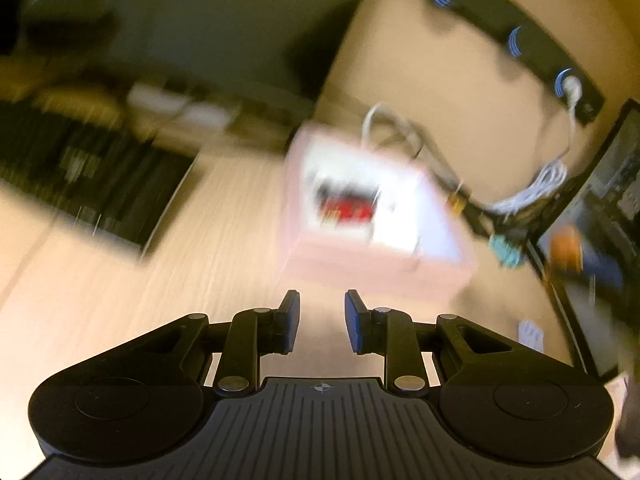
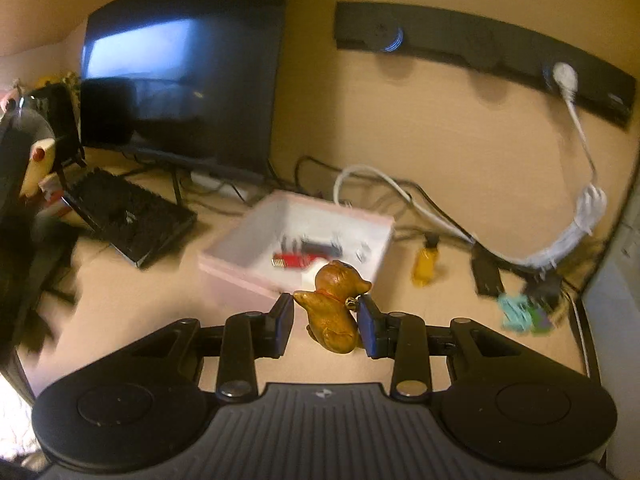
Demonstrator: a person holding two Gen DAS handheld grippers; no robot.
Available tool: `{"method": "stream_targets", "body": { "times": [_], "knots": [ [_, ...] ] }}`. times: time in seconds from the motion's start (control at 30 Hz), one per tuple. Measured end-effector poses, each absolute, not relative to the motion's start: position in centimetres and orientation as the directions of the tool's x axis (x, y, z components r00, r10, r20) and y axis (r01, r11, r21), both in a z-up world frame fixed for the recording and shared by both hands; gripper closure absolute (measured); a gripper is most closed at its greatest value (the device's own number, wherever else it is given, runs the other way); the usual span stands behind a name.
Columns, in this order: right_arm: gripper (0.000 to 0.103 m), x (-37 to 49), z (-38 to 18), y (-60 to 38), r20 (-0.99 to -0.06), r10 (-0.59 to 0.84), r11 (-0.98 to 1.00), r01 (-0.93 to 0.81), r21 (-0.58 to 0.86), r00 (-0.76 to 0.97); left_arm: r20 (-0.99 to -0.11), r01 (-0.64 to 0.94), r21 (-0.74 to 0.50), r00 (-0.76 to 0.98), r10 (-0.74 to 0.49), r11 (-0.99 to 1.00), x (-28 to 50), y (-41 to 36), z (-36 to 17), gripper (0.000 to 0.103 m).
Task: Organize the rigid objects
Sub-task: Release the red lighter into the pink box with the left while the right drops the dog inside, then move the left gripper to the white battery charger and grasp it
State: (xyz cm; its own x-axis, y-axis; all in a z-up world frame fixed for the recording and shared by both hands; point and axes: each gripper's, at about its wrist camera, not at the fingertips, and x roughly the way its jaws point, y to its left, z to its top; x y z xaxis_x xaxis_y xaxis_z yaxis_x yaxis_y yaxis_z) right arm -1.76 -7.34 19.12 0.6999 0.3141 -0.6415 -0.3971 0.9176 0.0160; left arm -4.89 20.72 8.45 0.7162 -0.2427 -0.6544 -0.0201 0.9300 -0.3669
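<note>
Two claws: right claw [image 2: 326, 322] pinching golden cat figurine [image 2: 334, 308] near pink box [image 2: 240, 276]; left claw [image 1: 322, 320] spread, empty. Risk: off-centre grip, figurine slips short of box.

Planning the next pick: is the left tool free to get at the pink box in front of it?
Probably yes: the left tool is open and empty, and only bare desk lies between it and the pink box.
</note>
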Motion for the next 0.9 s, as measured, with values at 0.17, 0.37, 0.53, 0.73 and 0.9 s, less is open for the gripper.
{"method": "stream_targets", "body": {
  "times": [0.17, 0.37, 0.53, 0.73, 0.9],
  "knots": [
    [0.069, 4.0, 19.8, -4.9, -0.617, 0.411, 0.896, -0.422, 0.139, 0.671, -0.669, -0.121, -0.403, 0.716, -0.201, 0.907, -8.3, 23.0, 7.1, 0.076],
    [0.067, 9.5, 19.0, -0.9, -0.615, 0.415, 0.894, -0.425, 0.14, 0.671, -0.698, -0.198, -0.392, 0.7, -0.15, 0.899, -11.4, 23.8, 5.9, 0.076],
    [0.067, 8.2, 17.6, -0.6, -0.641, 0.411, 0.881, -0.463, 0.097, 0.648, -0.746, -0.19, -0.36, 0.647, -0.16, 0.913, -12.2, 22.5, 4.5, 0.076],
    [0.067, 4.0, 15.5, -5.4, -0.711, 0.345, 0.9, -0.432, 0.064, 0.613, -0.754, -0.069, -0.311, 0.625, -0.202, 0.948, -10.4, 19.0, 4.6, 0.076],
    [0.067, -0.3, 14.7, -11.4, -0.719, 0.208, 0.938, -0.343, -0.045, 0.663, -0.746, 0.107, -0.269, 0.605, -0.278, 0.957, -7.3, 12.9, 5.6, 0.076]
  ]
}}
